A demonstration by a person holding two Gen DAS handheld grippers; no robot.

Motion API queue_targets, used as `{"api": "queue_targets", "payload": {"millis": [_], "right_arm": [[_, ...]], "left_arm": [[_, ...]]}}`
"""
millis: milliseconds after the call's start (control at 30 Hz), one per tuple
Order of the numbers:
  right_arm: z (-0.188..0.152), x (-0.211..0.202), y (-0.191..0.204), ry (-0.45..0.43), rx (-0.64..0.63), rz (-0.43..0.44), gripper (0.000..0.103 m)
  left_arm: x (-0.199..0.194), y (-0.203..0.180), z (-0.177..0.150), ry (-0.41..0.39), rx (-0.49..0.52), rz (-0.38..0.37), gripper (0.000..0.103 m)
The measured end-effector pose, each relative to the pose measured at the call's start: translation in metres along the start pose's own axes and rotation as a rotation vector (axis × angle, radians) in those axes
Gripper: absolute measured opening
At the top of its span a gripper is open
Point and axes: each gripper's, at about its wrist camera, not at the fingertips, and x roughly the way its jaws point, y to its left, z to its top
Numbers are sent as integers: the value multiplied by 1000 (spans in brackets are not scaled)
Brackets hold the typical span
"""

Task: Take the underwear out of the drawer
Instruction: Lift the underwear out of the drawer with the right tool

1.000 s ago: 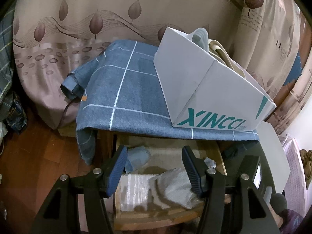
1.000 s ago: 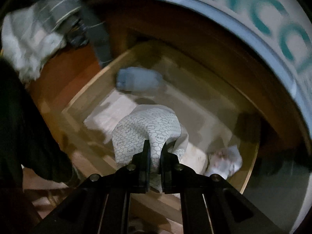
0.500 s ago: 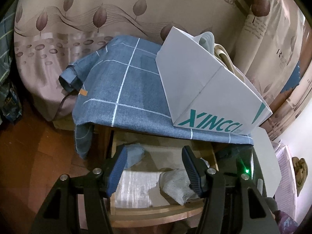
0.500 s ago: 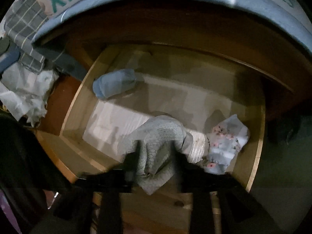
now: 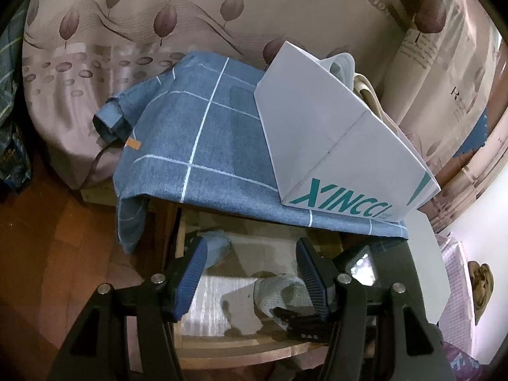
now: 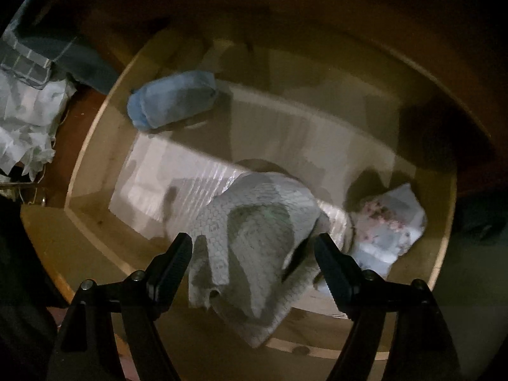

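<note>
The right gripper (image 6: 254,257), a second ago pinched tight on the grey underwear (image 6: 254,238), has just been opening its jaws; they now stand wide on either side of the cloth, pads clear of it. The underwear now lies slumped over the drawer's (image 6: 95,146) front edge. The gripper has come down closer over the drawer, now nearly filling its view.

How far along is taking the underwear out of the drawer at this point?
Done: the drawer stands open.
In hand: the right gripper has just been opening, its jaws straddling the grey patterned underwear draped over the front edge, pads apparently clear of it. The left gripper is open and empty.
Left: nothing is out; the blue roll and floral piece still lie inside.
</note>
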Motion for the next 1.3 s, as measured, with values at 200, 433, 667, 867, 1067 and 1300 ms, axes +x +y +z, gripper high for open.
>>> {"api": "queue_targets", "payload": {"millis": [200,433,667,867,1067,1300], "right_arm": [[3,19,-1,56,32,11,51],[-7,10,8,1,-46,5,14],[-26,-34,-5,-92,3,53,14],[-43,-66,-18,-163,37,61,14],[-57,-88,-41,-238,124,69,14],[-60,-91,-51,-277,153,115,14]], "left_arm": [[2,4,1,2,-17,-2,60],[4,4,1,12,-13,3,60],[4,-1,-1,17,24,11,60],[7,-5,-2,32,50,16,60],[9,-12,-5,41,86,17,60],[17,-24,-10,70,145,20,60]]}}
